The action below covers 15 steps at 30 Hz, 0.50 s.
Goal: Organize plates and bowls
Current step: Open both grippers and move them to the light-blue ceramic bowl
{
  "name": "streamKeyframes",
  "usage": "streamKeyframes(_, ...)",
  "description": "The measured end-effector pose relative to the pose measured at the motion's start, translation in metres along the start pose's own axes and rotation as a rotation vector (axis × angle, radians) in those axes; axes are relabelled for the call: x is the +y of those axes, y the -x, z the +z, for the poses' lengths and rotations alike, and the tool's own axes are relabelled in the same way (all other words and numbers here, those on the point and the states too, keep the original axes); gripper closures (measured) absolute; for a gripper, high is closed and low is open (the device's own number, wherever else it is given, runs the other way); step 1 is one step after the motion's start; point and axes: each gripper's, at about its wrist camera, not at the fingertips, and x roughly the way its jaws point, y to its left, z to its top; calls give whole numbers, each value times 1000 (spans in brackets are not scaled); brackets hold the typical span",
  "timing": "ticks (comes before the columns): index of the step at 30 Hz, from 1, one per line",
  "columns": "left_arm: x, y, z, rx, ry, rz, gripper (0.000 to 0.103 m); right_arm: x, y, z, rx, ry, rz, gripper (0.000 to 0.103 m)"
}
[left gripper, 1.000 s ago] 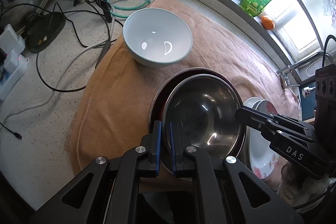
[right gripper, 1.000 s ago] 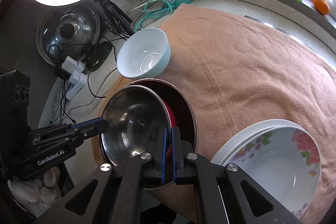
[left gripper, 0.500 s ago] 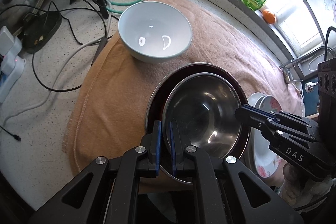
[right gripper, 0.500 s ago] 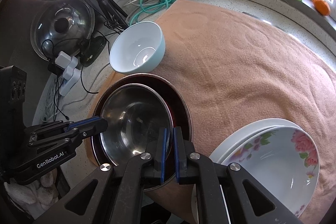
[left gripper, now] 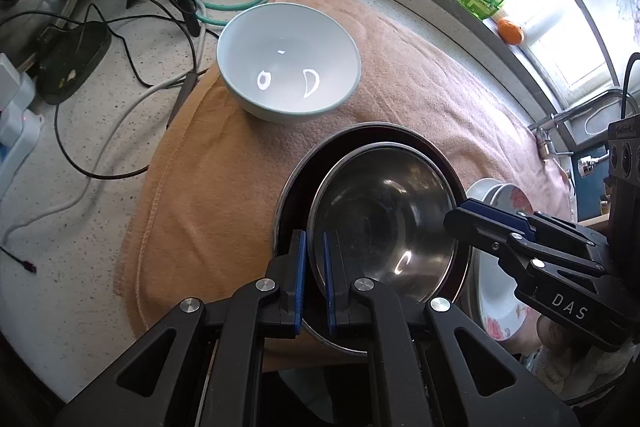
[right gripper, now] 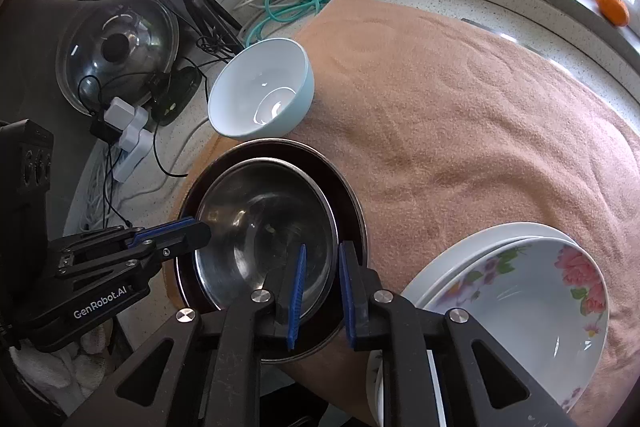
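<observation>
Pinching the round steel bowl [left gripper: 384, 223] rim, left gripper [left gripper: 314, 281] stays clamped; right gripper's [right gripper: 322, 291] jaws have just parted.

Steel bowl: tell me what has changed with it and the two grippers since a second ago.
The right gripper has just been opening: its pads have come off the steel bowl's rim, which sits between them. The bowl has settled level inside the dark red plate. The left gripper stays shut on the bowl's rim. The pale blue bowl and the flowered bowl have not moved.

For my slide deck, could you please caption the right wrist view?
Right gripper, jaws just opened, straddles the steel bowl rim; left gripper grips the far rim.
</observation>
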Motion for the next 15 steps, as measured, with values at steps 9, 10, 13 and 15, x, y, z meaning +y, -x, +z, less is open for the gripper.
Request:
streamKeyframes(9,5,9,3,-24,18,-21,97,2,22,5,-59,-2,19,81)
streamKeyframes(10,6,11,3,-29,23,-28,97,1,24,6,-66,-8,27,81)
streamKeyframes(13,9,19,5,-48,38,-34,97,-1,30,10,-92,-26,52,81)
streamKeyframes(15,14,23,8,-64,50,-34,97,-3,33,14,-106,-35,61,81)
